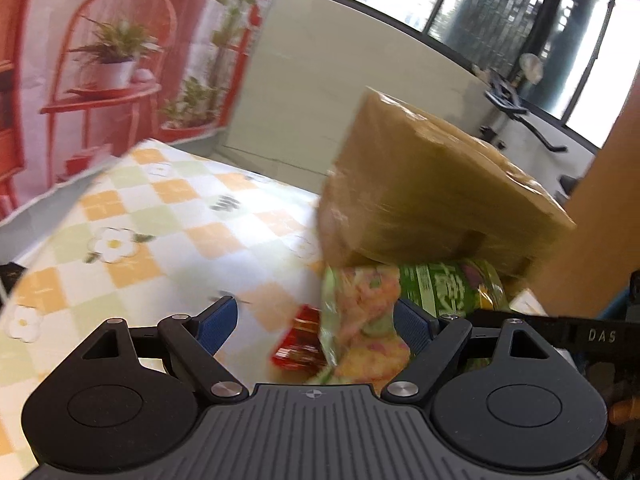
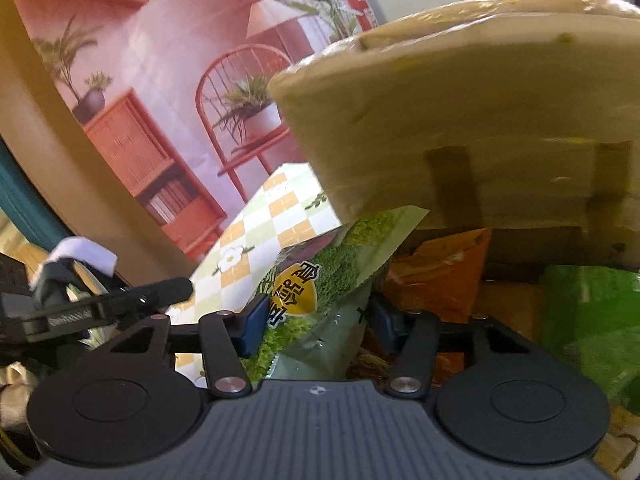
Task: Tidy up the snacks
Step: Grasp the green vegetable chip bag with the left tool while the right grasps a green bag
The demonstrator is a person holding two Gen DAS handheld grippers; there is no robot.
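In the left wrist view my left gripper [image 1: 316, 326] stands open over a small red packet [image 1: 298, 340]. A pink, yellow and green snack bag [image 1: 364, 328] lies against its right pad. Behind that is a dark green bag [image 1: 444, 288], under a tilted brown cardboard box [image 1: 432, 192]. In the right wrist view my right gripper [image 2: 320, 322] has both blue pads against a green snack bag with a yellow label [image 2: 316, 292]. The bag stands upright, its top under the cardboard box [image 2: 460, 120]. An orange bag [image 2: 436, 272] and a bright green bag [image 2: 588, 312] lie beneath the box.
A checked flower-print tablecloth [image 1: 160, 220] covers the table, with bare cloth to the left of the snacks. A printed backdrop of red furniture [image 1: 100, 60] stands behind. A person's arm [image 1: 600, 200] is at the right. The left gripper's finger [image 2: 160, 290] shows at the right view's left edge.
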